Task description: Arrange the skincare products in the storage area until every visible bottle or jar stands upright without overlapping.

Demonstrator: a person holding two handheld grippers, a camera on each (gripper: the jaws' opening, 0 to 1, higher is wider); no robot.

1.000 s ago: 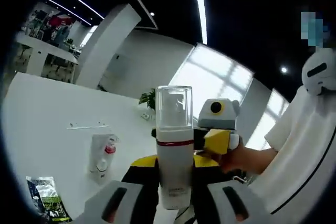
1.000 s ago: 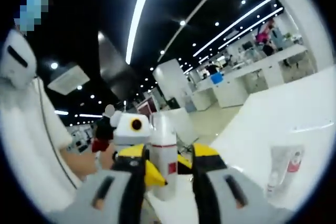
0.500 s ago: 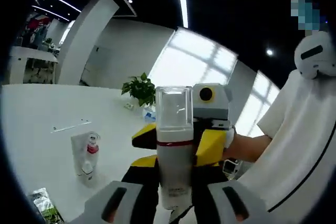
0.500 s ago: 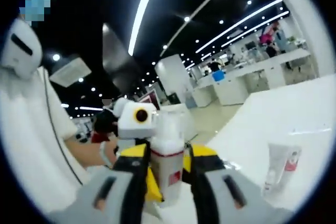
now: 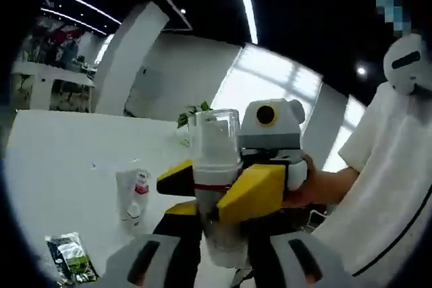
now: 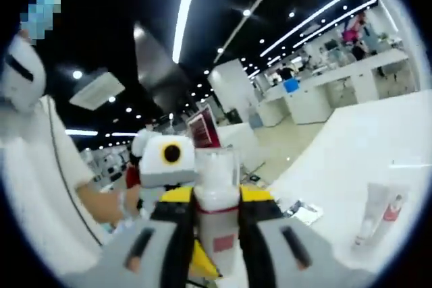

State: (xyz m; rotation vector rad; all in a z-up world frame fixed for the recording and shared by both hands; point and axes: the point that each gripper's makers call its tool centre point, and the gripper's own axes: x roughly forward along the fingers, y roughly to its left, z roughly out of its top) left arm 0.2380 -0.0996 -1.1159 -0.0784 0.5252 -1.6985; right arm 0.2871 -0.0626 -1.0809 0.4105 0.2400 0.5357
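White table (image 5: 61, 166); pump bottle (image 5: 214, 180) now between both hand-held grippers.

In the left gripper view we see the right tool (image 5: 223, 190) now closed in from the right, its yellow jaws on either side of the pump bottle (image 5: 214, 180), where a second ago it hung behind. In the right gripper view the bottle (image 6: 217, 210) now sits centred between our own jaws.
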